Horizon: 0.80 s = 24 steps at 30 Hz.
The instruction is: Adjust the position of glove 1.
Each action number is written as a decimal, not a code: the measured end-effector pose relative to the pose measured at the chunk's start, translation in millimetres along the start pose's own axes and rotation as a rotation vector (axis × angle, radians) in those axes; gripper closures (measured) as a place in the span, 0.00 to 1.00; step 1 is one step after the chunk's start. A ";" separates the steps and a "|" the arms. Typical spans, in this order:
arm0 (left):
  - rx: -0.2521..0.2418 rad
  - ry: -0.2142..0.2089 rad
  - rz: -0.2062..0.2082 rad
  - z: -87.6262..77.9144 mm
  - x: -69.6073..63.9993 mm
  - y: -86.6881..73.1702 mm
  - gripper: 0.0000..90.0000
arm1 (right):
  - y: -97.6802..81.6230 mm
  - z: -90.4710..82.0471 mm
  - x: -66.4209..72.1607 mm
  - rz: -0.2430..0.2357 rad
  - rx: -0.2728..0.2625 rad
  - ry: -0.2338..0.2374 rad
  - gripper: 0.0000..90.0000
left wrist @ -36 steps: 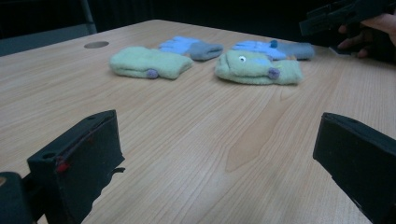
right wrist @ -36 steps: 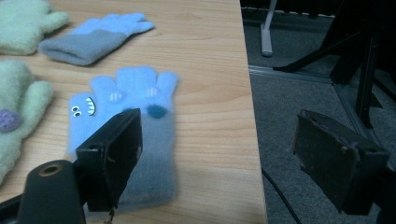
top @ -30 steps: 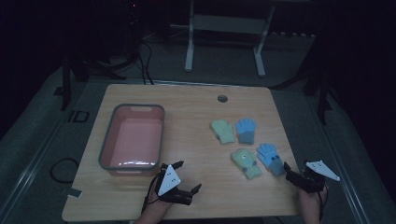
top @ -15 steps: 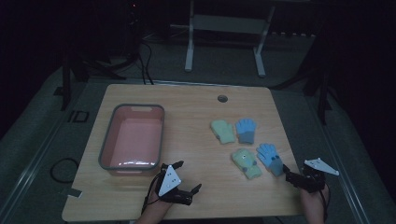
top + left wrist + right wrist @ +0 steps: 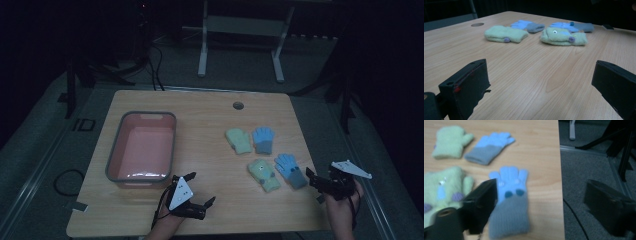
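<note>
Tub: I see the pink tub (image 5: 142,150) at nine o'clock on the table (image 5: 200,110).
Gloves: four, at three o'clock.
Left gripper (image 5: 195,192): six o'clock, jaws apart.
Right gripper (image 5: 312,179): four o'clock, beside the blue glove (image 5: 291,170).

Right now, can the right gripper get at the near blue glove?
Probably yes. The right gripper is open beside the near blue glove, at the table edge; nothing lies between them, and the green mitten sits on the far side.

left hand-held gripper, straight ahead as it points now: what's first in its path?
Probably the nearer green mitten, the one with the sewn eye. Bare table lies before it; the left hand-held gripper is open, and depth is uncertain.
</note>
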State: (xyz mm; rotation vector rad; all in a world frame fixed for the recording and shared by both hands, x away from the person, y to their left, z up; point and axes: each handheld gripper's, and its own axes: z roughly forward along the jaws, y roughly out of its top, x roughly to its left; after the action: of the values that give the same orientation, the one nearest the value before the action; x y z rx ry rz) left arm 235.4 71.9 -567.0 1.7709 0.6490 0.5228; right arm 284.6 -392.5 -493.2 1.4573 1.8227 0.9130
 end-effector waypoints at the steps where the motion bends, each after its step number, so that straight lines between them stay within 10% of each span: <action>1: 0.000 0.000 0.001 0.0 -0.1 0.0 0.01 | 3.3 -2.2 0.4 -0.003 -0.011 0.003 0.15; 9: 0.000 -0.002 0.001 0.0 0.0 0.0 0.01 | 33.3 -18.7 -0.6 0.016 -0.038 0.017 0.27; 24: 0.000 -0.004 0.002 0.1 0.2 0.0 0.01 | 83.1 -18.2 25.8 -0.051 -0.110 0.085 0.12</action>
State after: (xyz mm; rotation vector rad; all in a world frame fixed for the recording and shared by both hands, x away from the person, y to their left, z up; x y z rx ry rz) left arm 235.6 72.0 -566.9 1.7721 0.6448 0.5203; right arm 310.2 -357.1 -415.7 1.3169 1.8319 1.0471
